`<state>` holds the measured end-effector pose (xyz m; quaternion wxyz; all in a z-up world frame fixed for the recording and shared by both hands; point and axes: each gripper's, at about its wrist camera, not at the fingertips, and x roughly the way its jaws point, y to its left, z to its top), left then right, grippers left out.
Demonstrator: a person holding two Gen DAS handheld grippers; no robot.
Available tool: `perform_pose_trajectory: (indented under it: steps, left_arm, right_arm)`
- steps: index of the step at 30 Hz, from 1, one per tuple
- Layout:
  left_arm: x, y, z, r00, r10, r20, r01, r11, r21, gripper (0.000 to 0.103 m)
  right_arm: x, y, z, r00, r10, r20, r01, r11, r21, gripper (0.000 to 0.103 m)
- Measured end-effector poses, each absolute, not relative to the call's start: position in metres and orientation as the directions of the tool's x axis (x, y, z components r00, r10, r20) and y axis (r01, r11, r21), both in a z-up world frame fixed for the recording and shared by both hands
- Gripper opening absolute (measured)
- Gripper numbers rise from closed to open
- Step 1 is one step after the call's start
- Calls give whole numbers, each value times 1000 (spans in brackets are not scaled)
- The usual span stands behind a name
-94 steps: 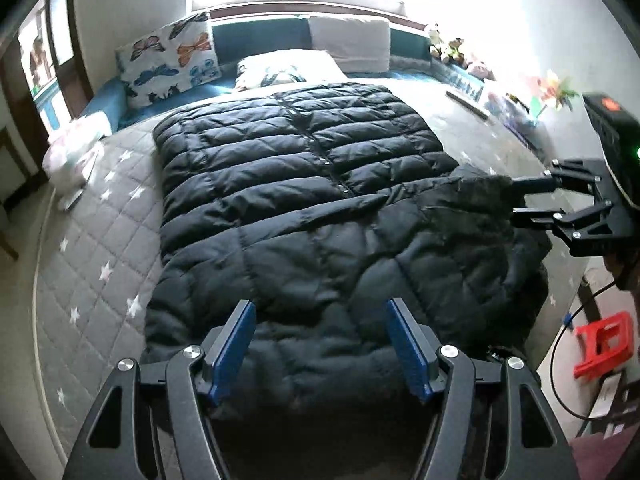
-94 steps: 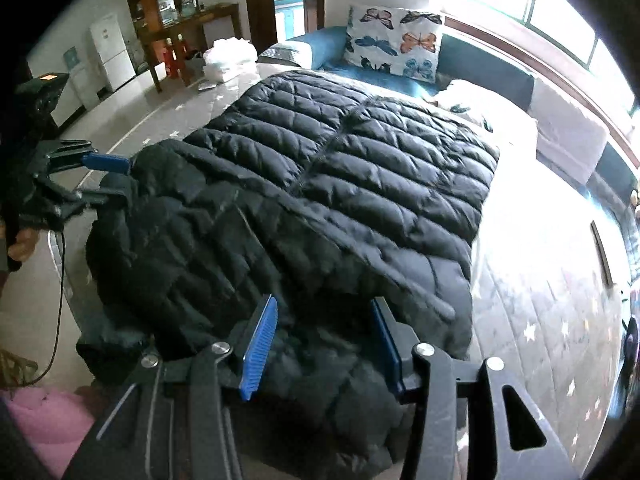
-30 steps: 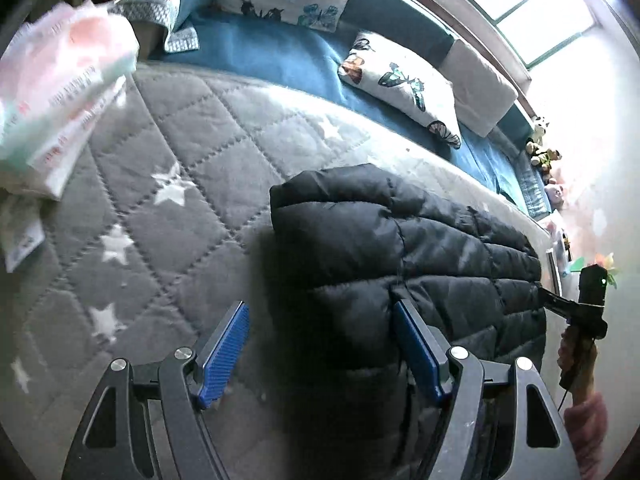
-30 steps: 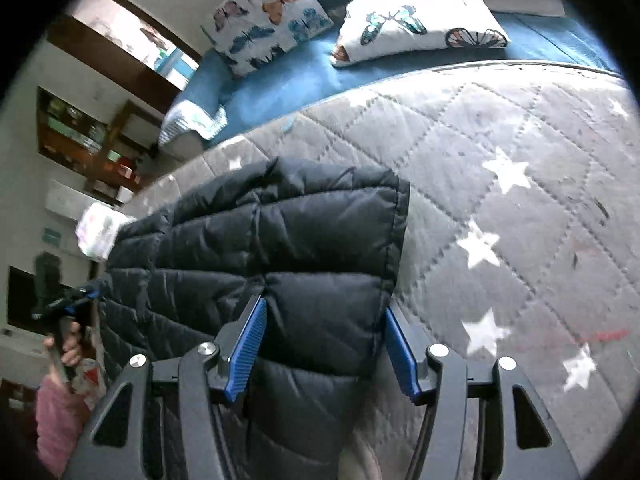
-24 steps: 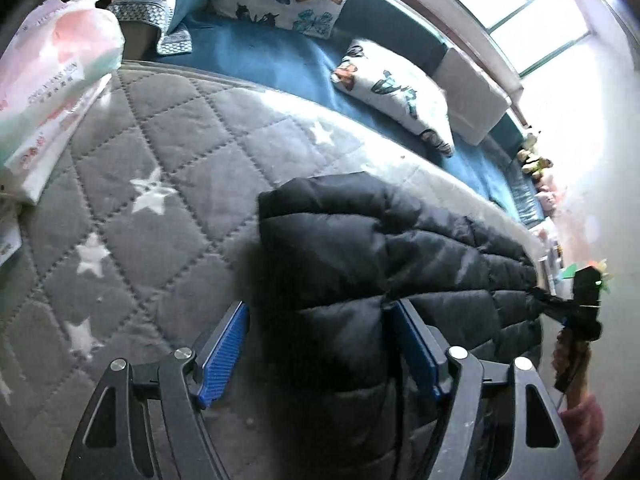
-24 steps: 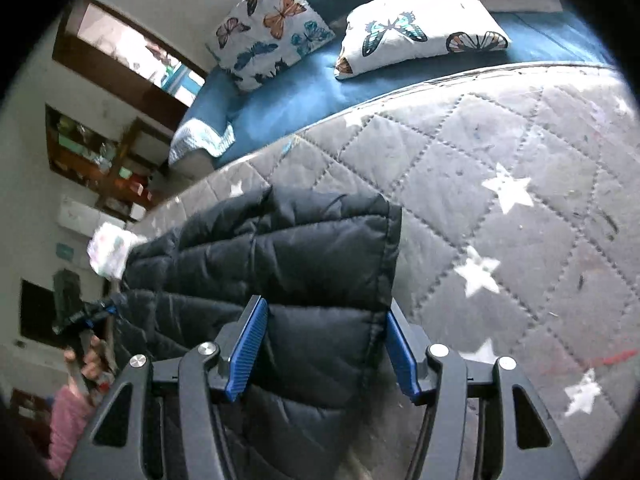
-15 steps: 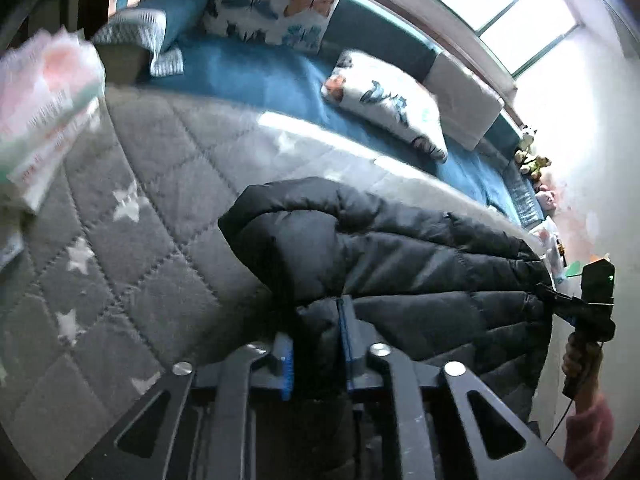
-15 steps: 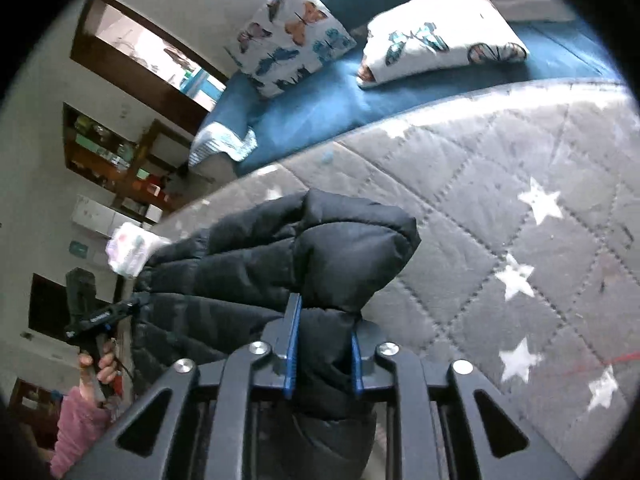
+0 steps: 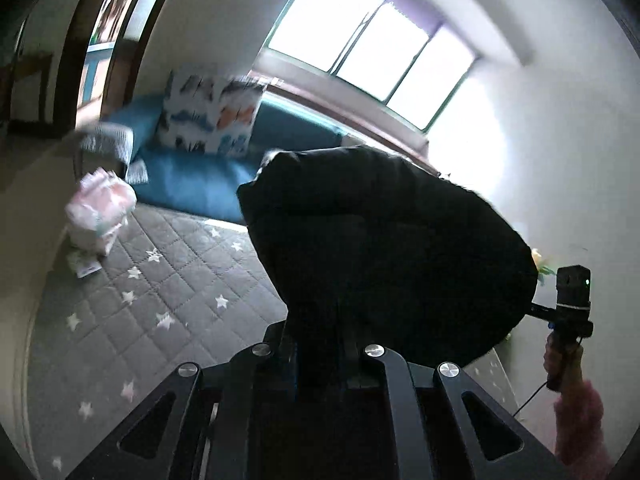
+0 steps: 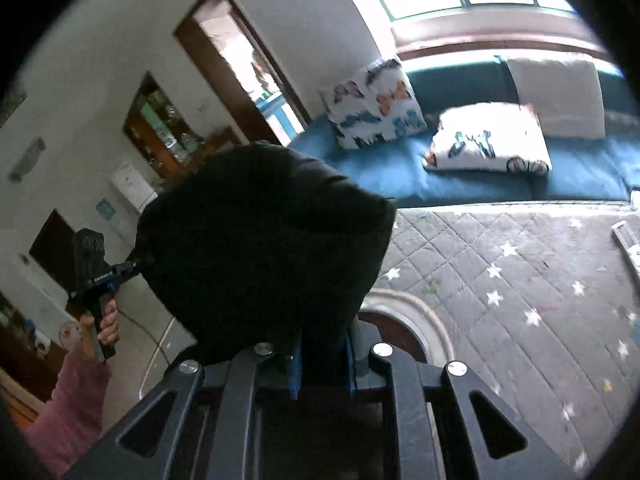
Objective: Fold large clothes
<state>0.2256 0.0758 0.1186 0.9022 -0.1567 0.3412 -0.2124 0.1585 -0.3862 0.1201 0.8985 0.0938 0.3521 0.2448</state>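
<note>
The black puffer jacket [image 9: 384,248] hangs in the air, held up above the grey star-quilted bed [image 9: 160,280]. My left gripper [image 9: 318,356] is shut on one corner of the jacket. My right gripper [image 10: 322,364] is shut on the other corner of the jacket [image 10: 260,240]. Each gripper shows in the other's view at the jacket's far edge: the right one in the left wrist view [image 9: 570,300], the left one in the right wrist view [image 10: 96,276]. The jacket's lower part is hidden.
Butterfly pillows [image 10: 380,108] and a white pillow [image 10: 556,96] lie on the blue bench [image 10: 400,176] under the window. A pink-and-white bundle [image 9: 100,212] sits at the bed's left edge. A doorway and shelves [image 10: 168,132] stand at the left.
Both grippers have risen, lifting the jacket's top edge off the bed. One second ago both were open around the corners; they closed half a second ago.
</note>
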Motion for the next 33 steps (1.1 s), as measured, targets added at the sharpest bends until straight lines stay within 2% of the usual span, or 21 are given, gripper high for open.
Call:
perform_pose_trajectory:
  steps: [4,8,15,18,21,25,27,33]
  left_arm:
    - [138,89,122,693,-497,-523,313,860,-403,14]
    - [51,94,104,703,-484,-521,333,871,-360,14]
    - [-49,104,25,691,-469,-550,313,880,-357,14]
    - [-79,107,-12,683,-453,-572,297,889,-349,14]
    - [-99,108,-42,669,-431,-605,284,901,-328,15]
    - [-118,113,-62,646,-384,-660,274,923,-270,24]
    - [-127,123,-63,630,-354,-691,266,935,-236,24]
    - [-145,166,-31,638,-257,-726,167,966,-196,25]
  right_arm:
    - [96,-375,114,641,490,-591,-415,869,271,18]
    - [33,-363,86,641,478,-600,-453,867,208,18]
    - [-30,-354,14,635,470,-613,-473,864,172,19]
    - [-51,-344,-19,658,442,-610,-482,869,111,20]
    - [-69,-336,-43,691,407,-597,-494,869,20,27]
    - [-88,-329,-53,727,321,-607,-479,870,-114,35]
    - [-98,-328,-52,738,250,-627,-464,862,-203,56]
    - [-96,-369,-21,708,119,-696,-324,931,-170,57]
